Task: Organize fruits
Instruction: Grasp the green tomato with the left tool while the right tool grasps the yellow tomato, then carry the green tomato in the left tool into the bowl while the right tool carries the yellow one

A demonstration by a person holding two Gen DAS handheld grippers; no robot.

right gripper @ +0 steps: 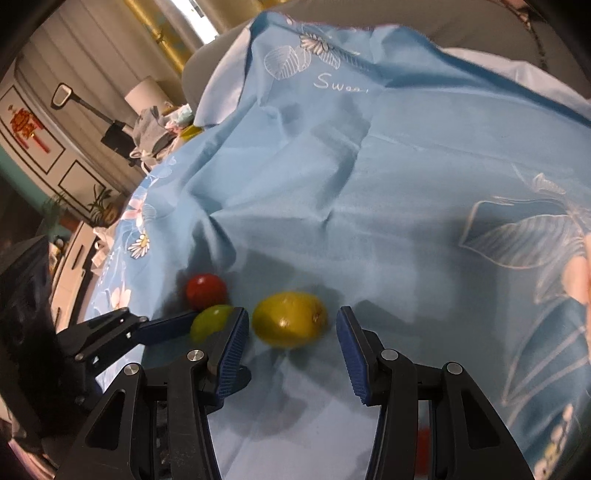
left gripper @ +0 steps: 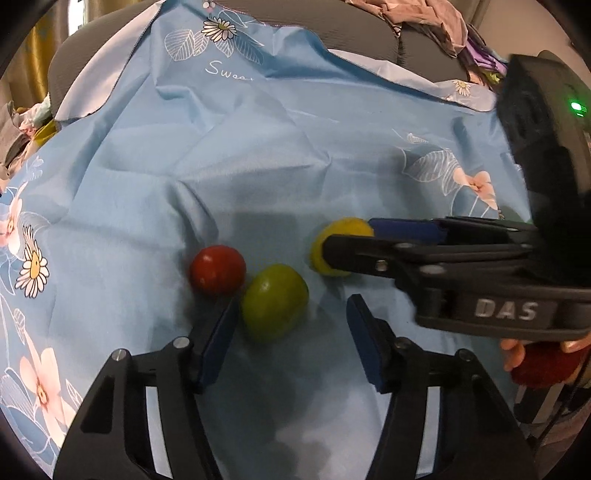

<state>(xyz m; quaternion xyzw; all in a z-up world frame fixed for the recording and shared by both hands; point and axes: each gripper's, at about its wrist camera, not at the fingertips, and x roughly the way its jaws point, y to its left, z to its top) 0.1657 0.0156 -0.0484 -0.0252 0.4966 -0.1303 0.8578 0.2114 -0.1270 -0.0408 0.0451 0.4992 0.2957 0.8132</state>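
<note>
Three small fruits lie on a light blue flowered cloth (left gripper: 258,147). A red fruit (left gripper: 218,268) touches a green fruit (left gripper: 275,306); a yellow fruit (left gripper: 341,245) lies to their right. My left gripper (left gripper: 291,317) is open, its jaws either side of the green fruit, not closed on it. My right gripper (right gripper: 291,328) is open around the yellow fruit (right gripper: 290,319); it shows from the side in the left wrist view (left gripper: 347,240). The right wrist view also shows the green fruit (right gripper: 210,321), the red fruit (right gripper: 205,290) and the left gripper's fingers (right gripper: 166,326).
The cloth (right gripper: 369,184) is wrinkled and draped over a grey seat (left gripper: 295,14). Piles of clothes (left gripper: 424,26) lie at the back right and at the left edge (left gripper: 22,125). A room with a cabinet (right gripper: 37,147) lies beyond the cloth's left edge.
</note>
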